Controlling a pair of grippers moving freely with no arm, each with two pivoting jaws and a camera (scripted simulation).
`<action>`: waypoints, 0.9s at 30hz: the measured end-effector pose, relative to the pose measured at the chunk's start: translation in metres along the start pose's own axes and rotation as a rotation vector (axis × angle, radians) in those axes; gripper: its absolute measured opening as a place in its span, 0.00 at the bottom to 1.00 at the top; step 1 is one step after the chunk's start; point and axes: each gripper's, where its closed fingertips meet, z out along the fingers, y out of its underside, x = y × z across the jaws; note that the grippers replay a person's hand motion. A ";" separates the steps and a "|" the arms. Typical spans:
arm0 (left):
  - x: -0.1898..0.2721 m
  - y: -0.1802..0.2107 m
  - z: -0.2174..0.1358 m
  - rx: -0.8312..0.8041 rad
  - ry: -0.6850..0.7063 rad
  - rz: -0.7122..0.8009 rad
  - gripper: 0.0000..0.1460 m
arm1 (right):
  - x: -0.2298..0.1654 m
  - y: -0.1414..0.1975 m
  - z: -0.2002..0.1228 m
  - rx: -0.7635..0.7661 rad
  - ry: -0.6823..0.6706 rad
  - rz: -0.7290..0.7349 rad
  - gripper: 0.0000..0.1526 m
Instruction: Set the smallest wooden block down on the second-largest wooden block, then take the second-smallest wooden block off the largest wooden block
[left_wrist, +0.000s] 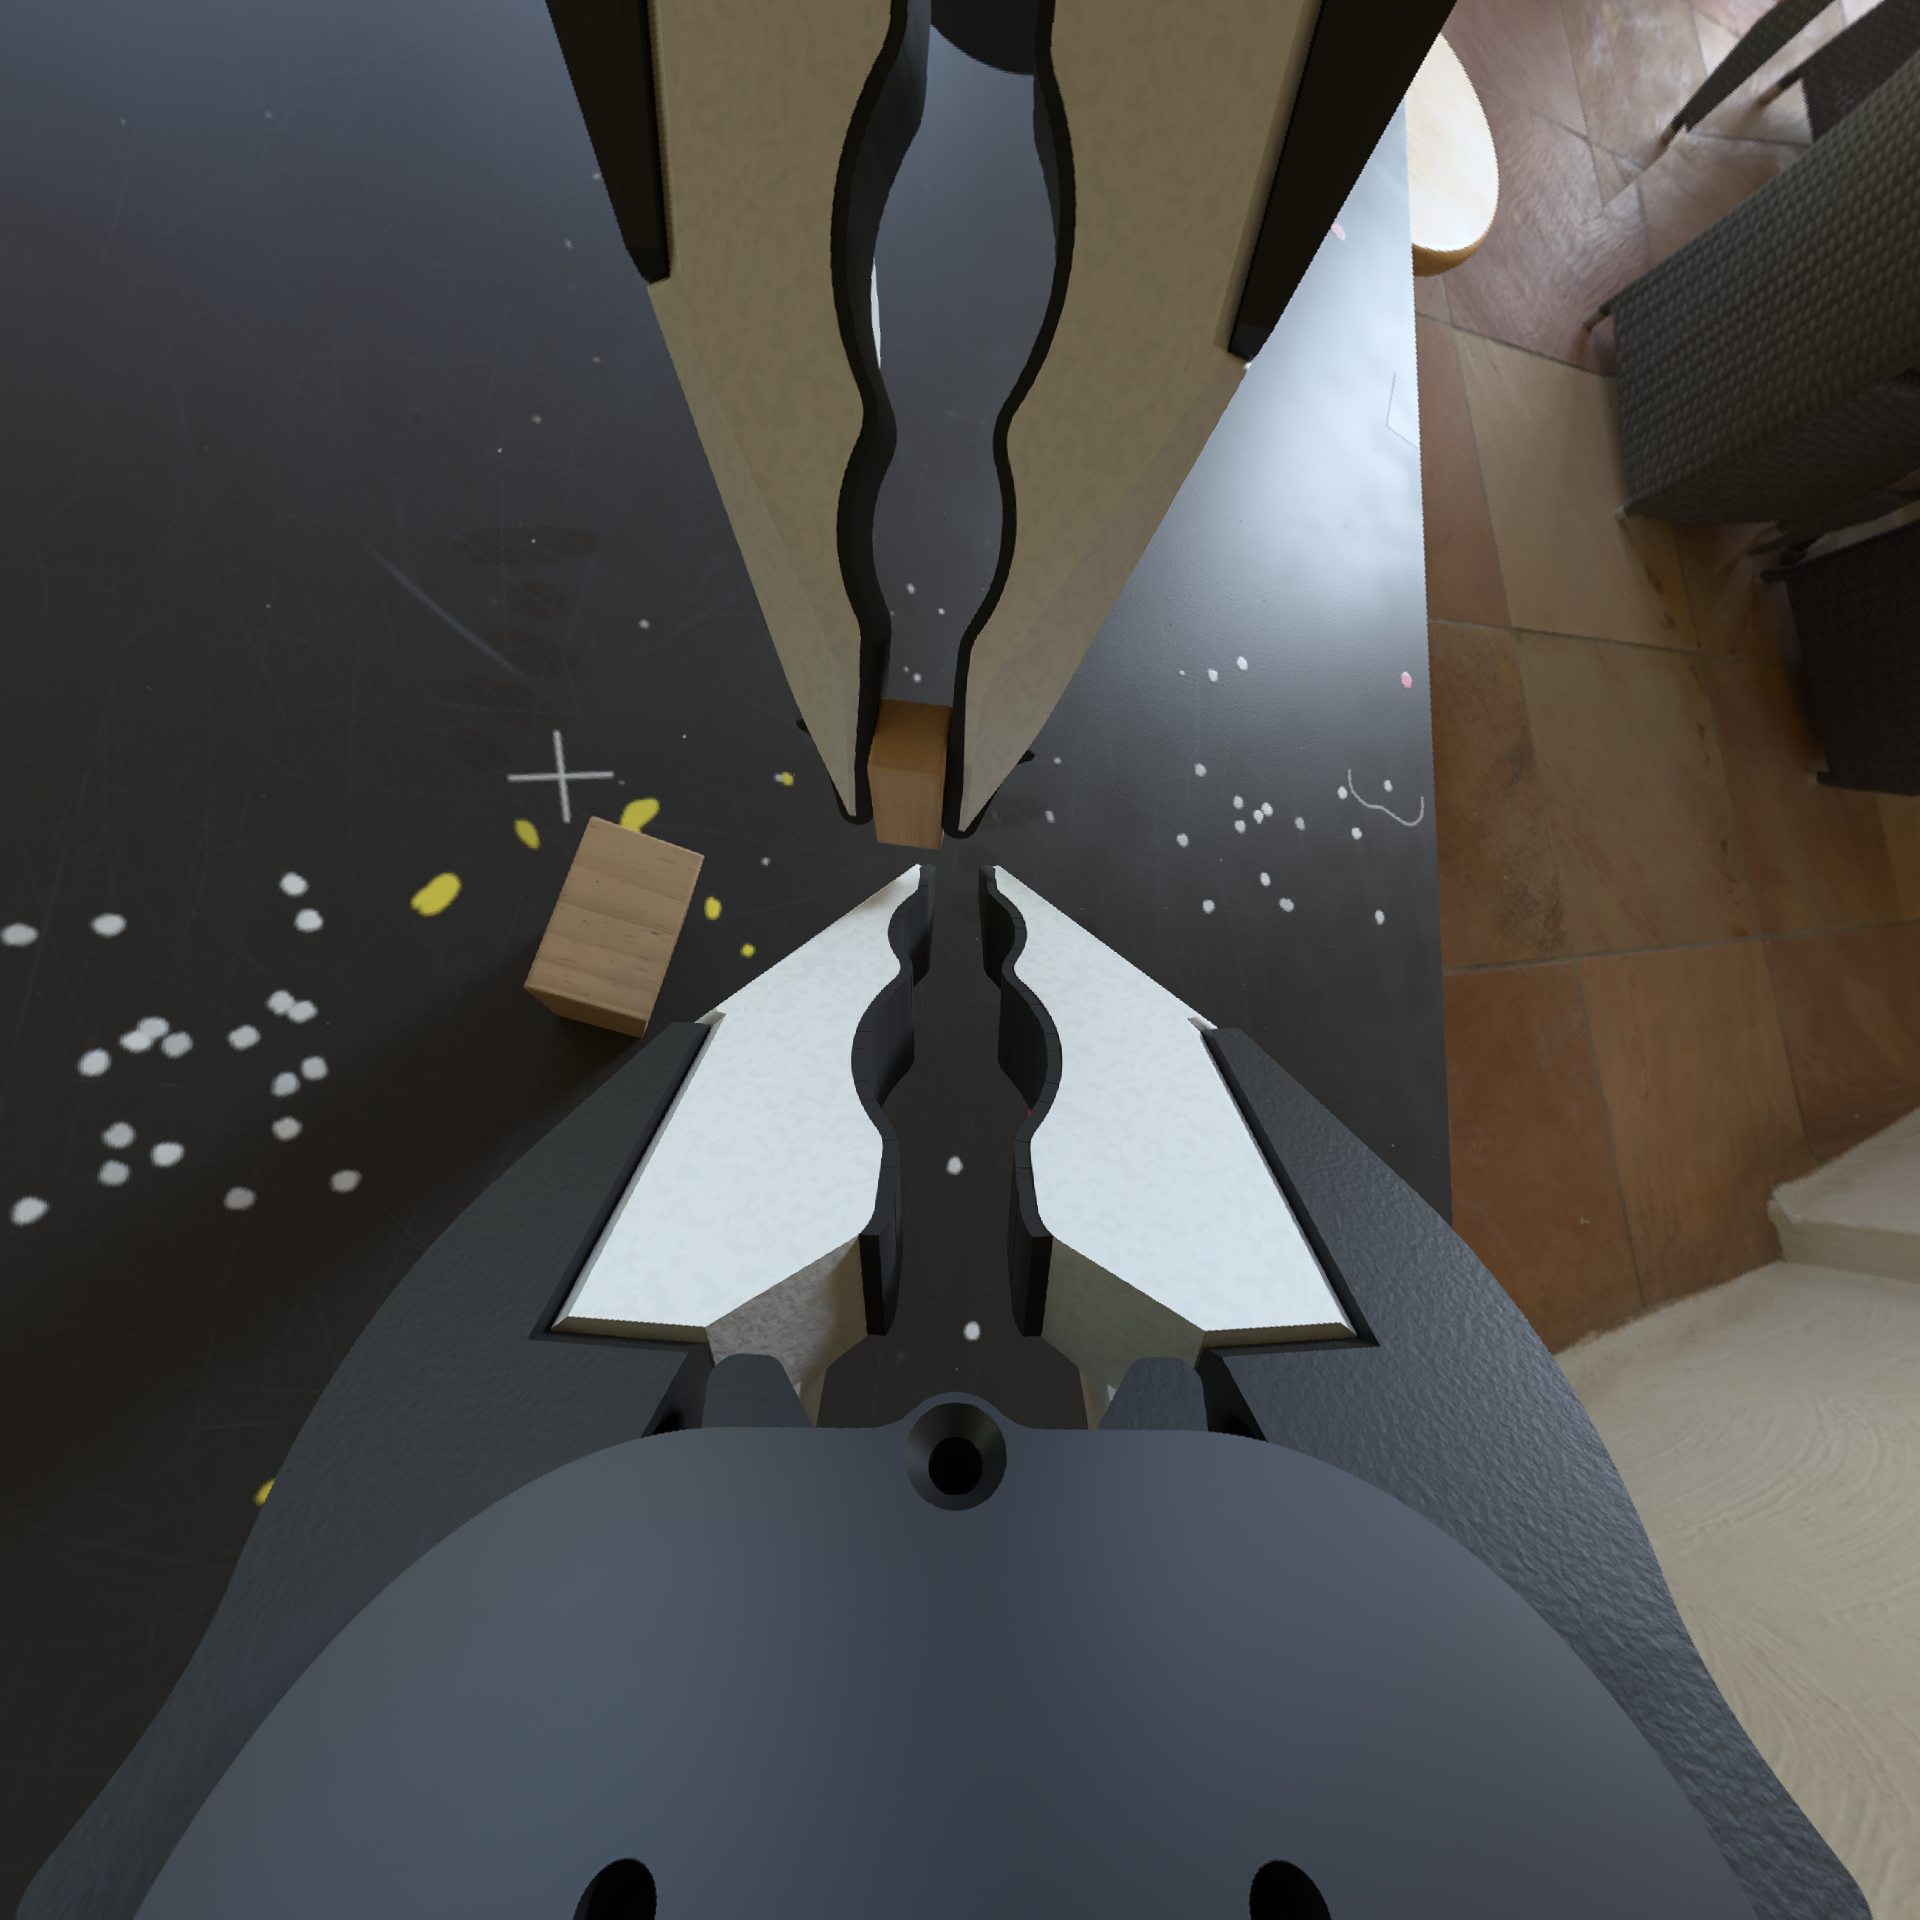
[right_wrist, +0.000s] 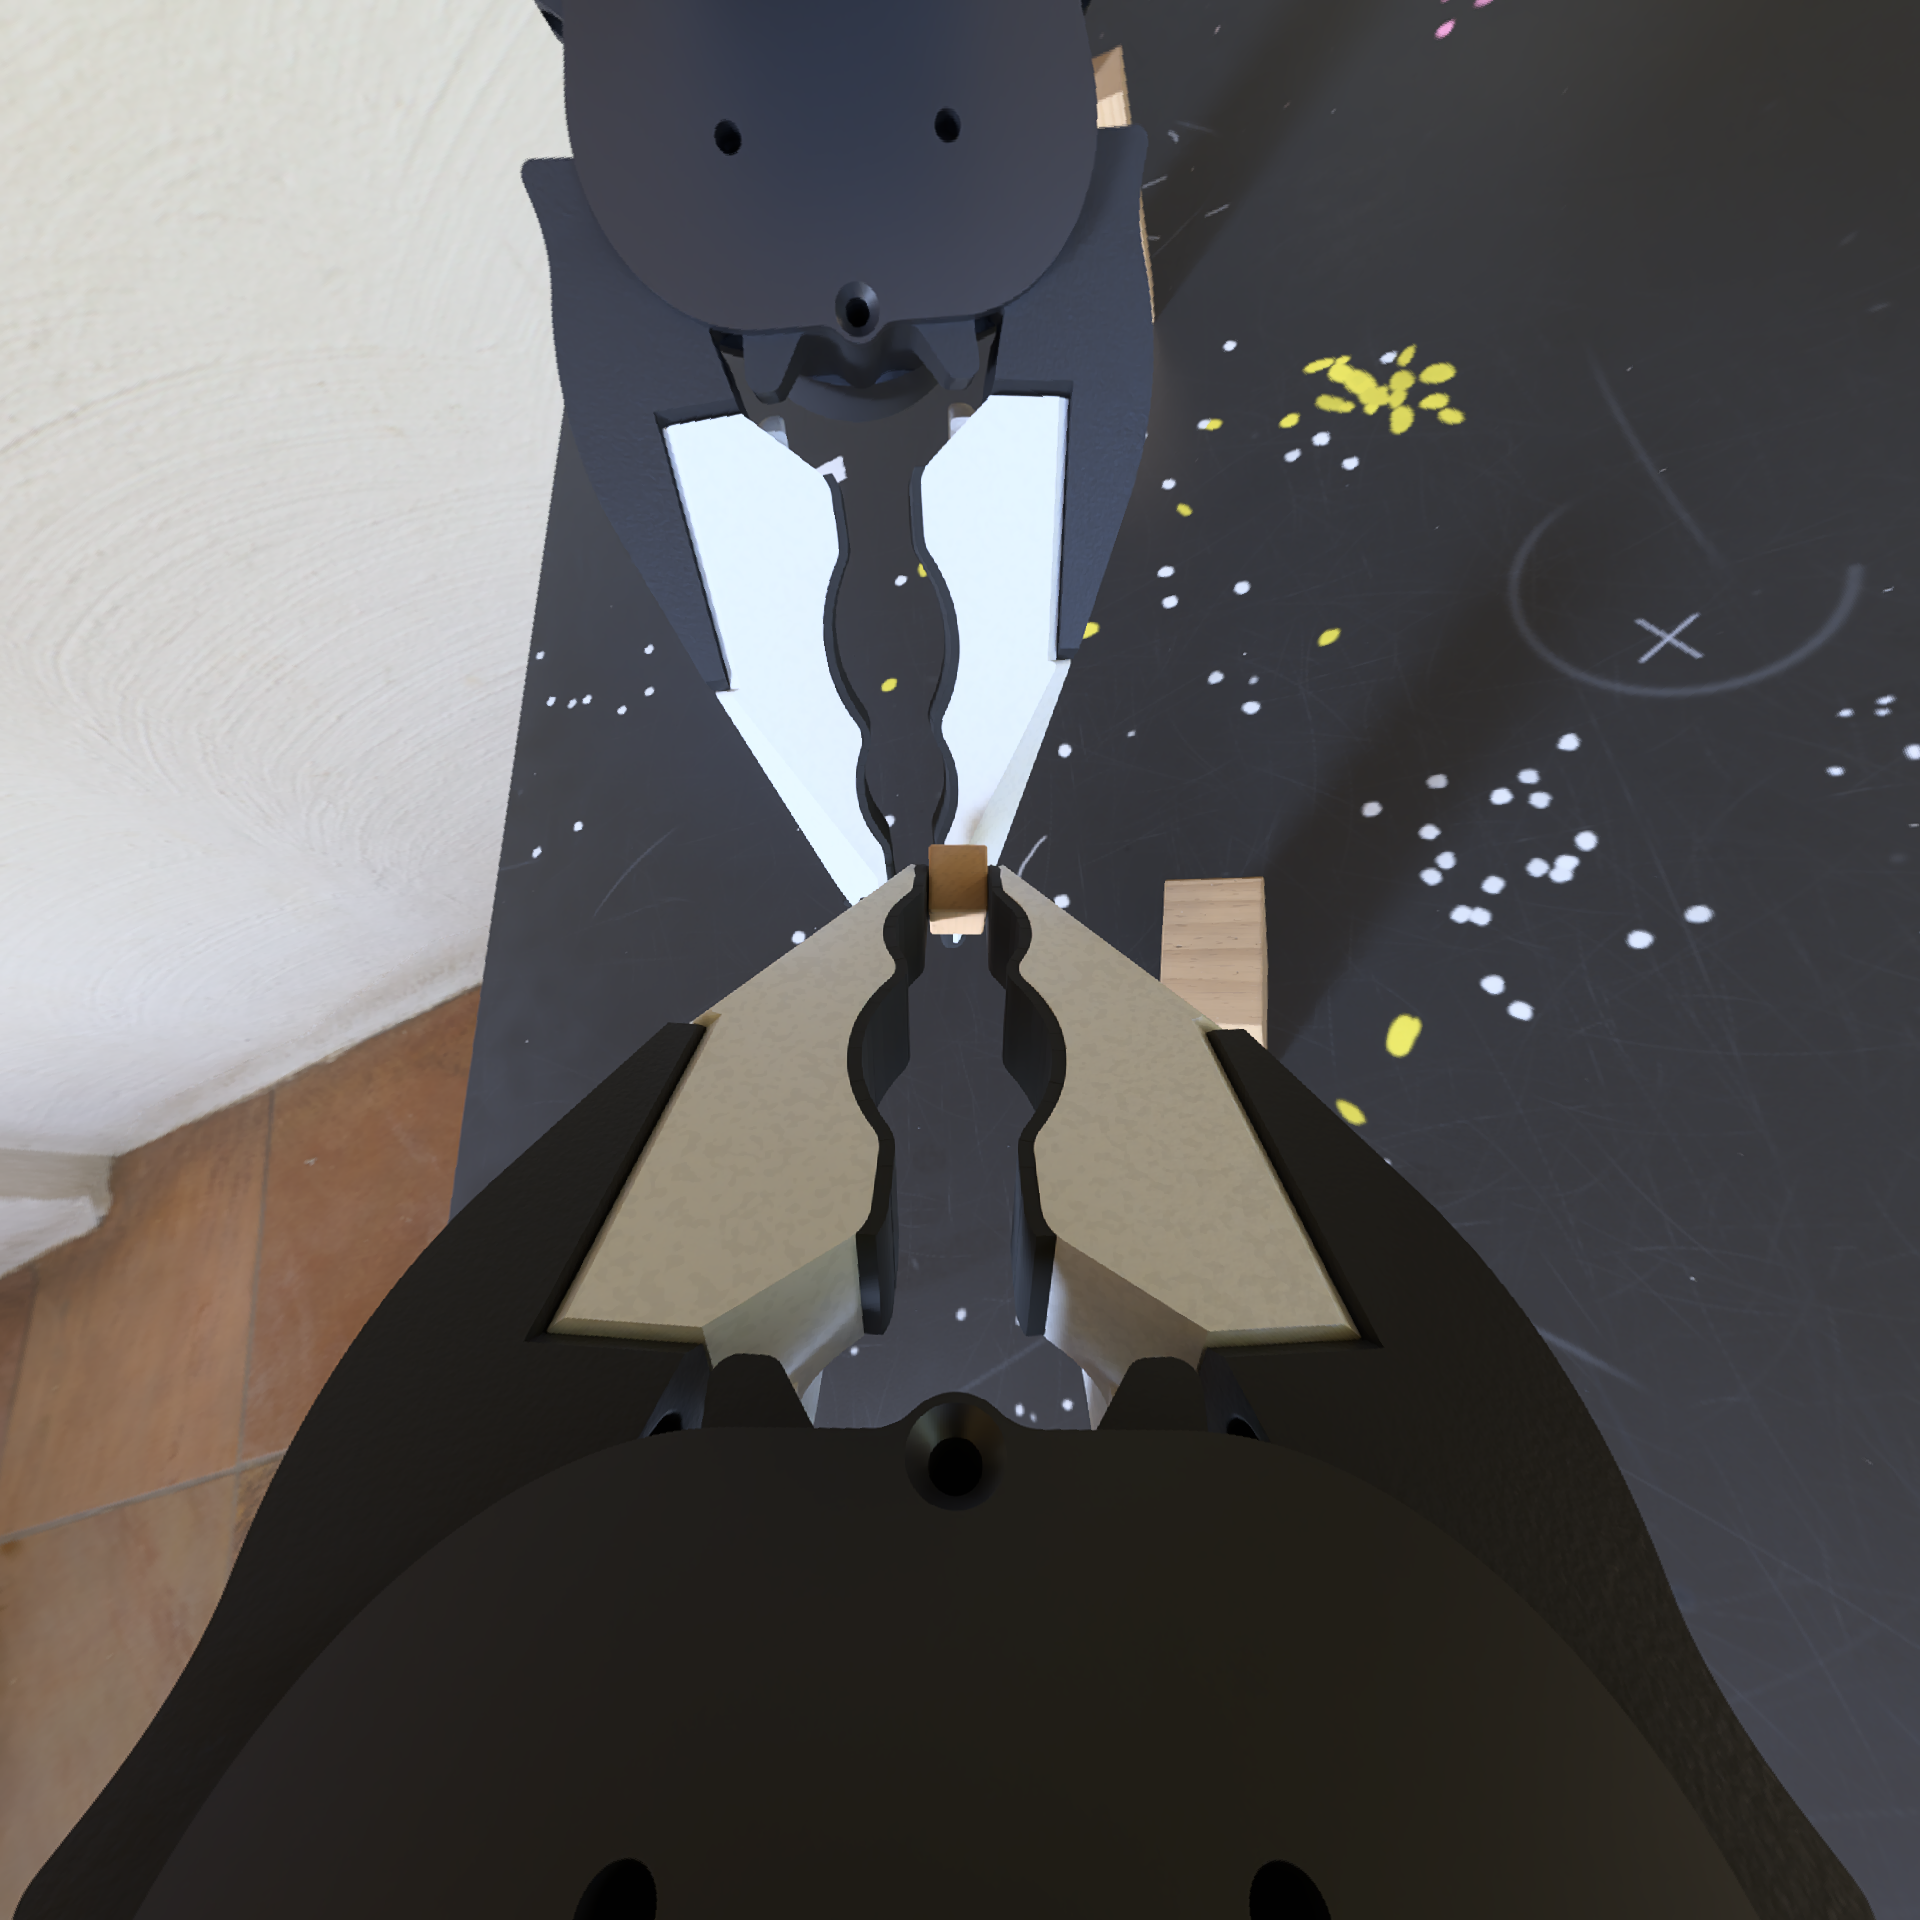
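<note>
My right gripper (right_wrist: 956, 883), black with tan fingers, is shut on the small wooden block (right_wrist: 957, 891) and holds it above the black table (right_wrist: 1558, 1143). It also shows in the left wrist view (left_wrist: 912, 826), reaching in from the top with the block (left_wrist: 912, 774) between its tips. My left gripper (left_wrist: 956, 873), grey with white fingers, faces it tip to tip just short of the block. Its jaws stand a narrow gap apart and hold nothing. A larger pale wooden block (left_wrist: 613, 930) lies on the table below and beside the tips; it also shows in the right wrist view (right_wrist: 1214, 951).
Part of another wooden block (right_wrist: 1110, 94) shows behind the left gripper's body (right_wrist: 831, 177). The table edge (left_wrist: 1425, 727) runs close beside both grippers, with tiled floor (left_wrist: 1610, 831) beyond it. Wicker chairs (left_wrist: 1766, 364) and a round wooden top (left_wrist: 1455, 156) stand off the table.
</note>
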 end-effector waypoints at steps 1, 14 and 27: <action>-0.002 0.001 0.001 -0.002 -0.002 -0.012 0.06 | 0.002 0.001 0.002 -0.002 -0.011 0.007 0.07; -0.028 0.028 -0.137 0.254 -0.483 -0.132 0.43 | 0.058 0.024 0.014 -0.065 0.179 0.088 0.07; -0.058 0.217 -0.268 0.319 -0.977 -0.882 0.37 | 0.061 0.035 0.052 -0.080 0.080 0.118 0.07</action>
